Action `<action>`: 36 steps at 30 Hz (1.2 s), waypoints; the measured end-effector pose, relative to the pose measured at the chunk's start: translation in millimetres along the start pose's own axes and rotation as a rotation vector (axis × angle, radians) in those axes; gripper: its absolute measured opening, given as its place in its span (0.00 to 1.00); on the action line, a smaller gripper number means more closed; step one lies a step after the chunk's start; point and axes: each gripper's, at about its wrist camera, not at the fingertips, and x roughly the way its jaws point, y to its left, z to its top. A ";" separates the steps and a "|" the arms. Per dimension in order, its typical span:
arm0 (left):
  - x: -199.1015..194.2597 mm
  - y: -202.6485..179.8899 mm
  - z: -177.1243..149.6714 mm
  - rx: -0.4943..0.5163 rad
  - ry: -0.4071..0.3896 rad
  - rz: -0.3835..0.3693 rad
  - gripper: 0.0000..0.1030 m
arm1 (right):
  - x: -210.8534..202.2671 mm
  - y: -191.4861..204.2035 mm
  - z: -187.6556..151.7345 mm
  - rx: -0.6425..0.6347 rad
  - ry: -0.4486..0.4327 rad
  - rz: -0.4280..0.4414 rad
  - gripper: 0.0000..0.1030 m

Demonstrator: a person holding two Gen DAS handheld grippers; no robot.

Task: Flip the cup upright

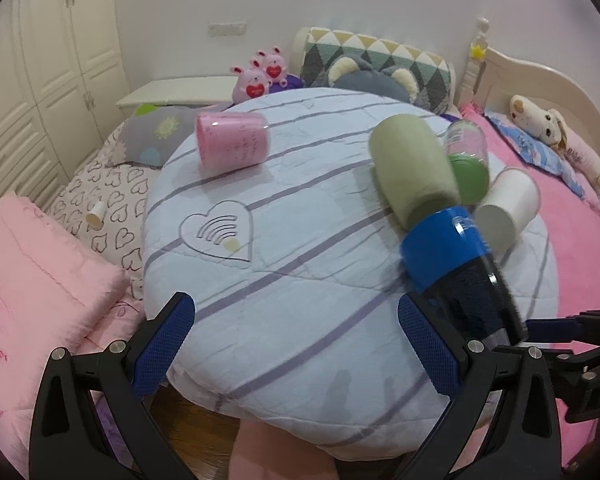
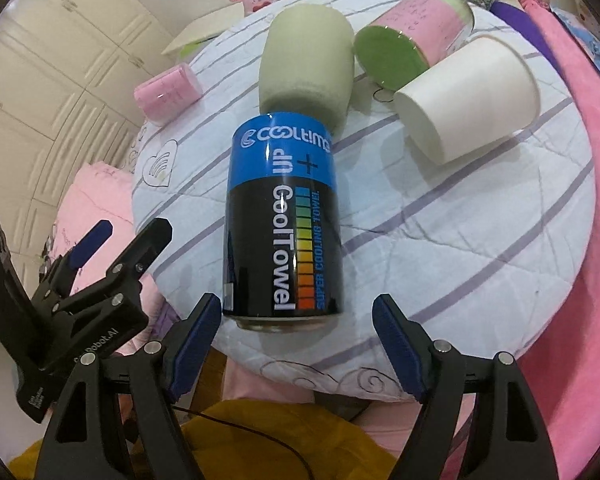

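Both the left gripper [image 1: 296, 344] and the right gripper [image 2: 298, 344] are gaping wide and empty, the right one framing the blue-and-black cup [image 2: 283, 216] lying on the quilted cushion [image 2: 460, 240].

The can [image 2: 283, 216] lies nearest on the cushion [image 2: 480, 240], three cups [image 2: 306, 68] behind it.

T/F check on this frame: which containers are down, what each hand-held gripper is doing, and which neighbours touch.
1. The blue-and-black CoolTowel can lies on its side. True.
2. The right hand-held gripper is shut on the can. False: open, jaws apart at the can's near end.
3. The left hand-held gripper holds nothing. True.
4. The white cup stands upright. False: it lies on its side.
5. The pink container touches the olive cup. False: they lie well apart.
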 end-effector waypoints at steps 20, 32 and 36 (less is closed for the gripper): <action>5.5 -87.0 19.1 0.016 0.017 -0.035 1.00 | -38.2 -67.0 9.1 -0.095 -0.082 -0.047 0.77; 40.4 -98.1 35.5 -0.030 0.076 0.043 1.00 | -24.2 -97.3 35.3 -0.142 -0.059 -0.044 0.77; 50.6 -99.7 36.8 -0.031 0.099 0.053 1.00 | -16.0 -100.4 42.3 -0.157 -0.043 -0.036 0.77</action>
